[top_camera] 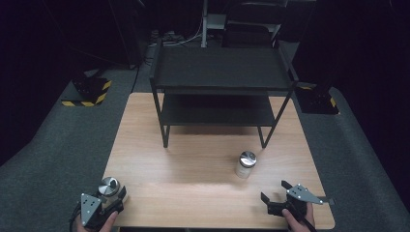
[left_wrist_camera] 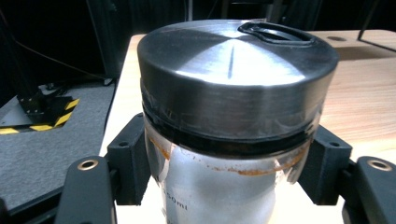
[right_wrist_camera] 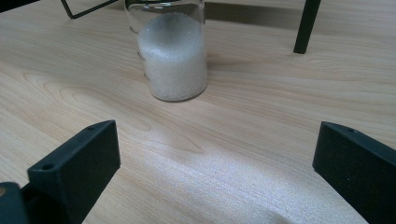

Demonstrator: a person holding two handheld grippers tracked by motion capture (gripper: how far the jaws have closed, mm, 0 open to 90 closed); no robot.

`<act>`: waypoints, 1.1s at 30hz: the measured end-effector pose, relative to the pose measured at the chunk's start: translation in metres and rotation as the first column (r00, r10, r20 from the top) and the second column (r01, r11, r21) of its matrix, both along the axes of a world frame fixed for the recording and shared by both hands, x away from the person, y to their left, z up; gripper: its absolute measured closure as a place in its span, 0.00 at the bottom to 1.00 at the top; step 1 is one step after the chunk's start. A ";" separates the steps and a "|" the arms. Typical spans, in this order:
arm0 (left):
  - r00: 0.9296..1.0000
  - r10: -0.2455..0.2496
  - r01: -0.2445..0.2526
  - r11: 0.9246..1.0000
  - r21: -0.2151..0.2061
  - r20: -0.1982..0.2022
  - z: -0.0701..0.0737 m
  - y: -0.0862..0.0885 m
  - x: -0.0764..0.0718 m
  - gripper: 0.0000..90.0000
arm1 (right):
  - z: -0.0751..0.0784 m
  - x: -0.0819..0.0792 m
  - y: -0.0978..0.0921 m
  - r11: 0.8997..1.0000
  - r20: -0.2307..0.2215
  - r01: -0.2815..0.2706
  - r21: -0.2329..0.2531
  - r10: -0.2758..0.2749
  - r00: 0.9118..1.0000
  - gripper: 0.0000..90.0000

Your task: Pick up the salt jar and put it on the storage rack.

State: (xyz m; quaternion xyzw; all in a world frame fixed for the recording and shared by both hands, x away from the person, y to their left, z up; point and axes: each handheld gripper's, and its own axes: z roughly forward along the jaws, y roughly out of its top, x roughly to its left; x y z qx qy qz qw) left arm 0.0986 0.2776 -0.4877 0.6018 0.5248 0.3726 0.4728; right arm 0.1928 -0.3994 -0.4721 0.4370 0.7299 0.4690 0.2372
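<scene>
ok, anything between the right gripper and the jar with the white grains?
Nothing visible. The right gripper is open, and bare table runs from its jaws to the white-grain jar. The shelf leg stands off to the side, behind the jar.

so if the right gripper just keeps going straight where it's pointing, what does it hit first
Probably the jar of white grains, slightly left of centre between the right gripper's open jaws. Depth is unclear; it could slip past towards the rack leg.

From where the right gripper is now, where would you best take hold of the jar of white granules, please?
Probably the jar of white granules by its straight glass wall below the metal lid, coming level from the near side. It stands upright ahead of the right gripper, whose jaws stand open.
</scene>
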 end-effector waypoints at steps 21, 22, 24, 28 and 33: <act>0.992 -0.125 0.125 0.992 -0.013 0.028 0.036 -0.054 0.028 0.35 | -0.001 0.000 -0.002 1.000 -0.001 0.001 0.012 -0.001 1.000 0.01; 0.991 -0.133 0.133 0.991 -0.009 0.032 0.039 -0.058 0.032 0.35 | -0.001 0.000 -0.002 1.000 0.000 0.000 0.012 0.000 1.000 0.00; 0.990 -0.138 0.138 0.990 -0.002 0.032 0.041 -0.060 0.033 0.35 | -0.001 0.000 -0.002 1.000 -0.001 0.000 0.012 0.000 1.000 0.01; 0.988 -0.151 0.151 0.989 0.000 0.035 0.049 -0.068 0.040 0.35 | -0.001 0.000 -0.002 1.000 -0.002 0.001 0.015 -0.001 1.000 0.01; 0.985 -0.168 0.168 0.986 0.012 0.046 0.062 -0.078 0.050 0.35 | -0.001 0.001 -0.003 1.000 -0.001 -0.001 0.015 0.001 1.000 0.00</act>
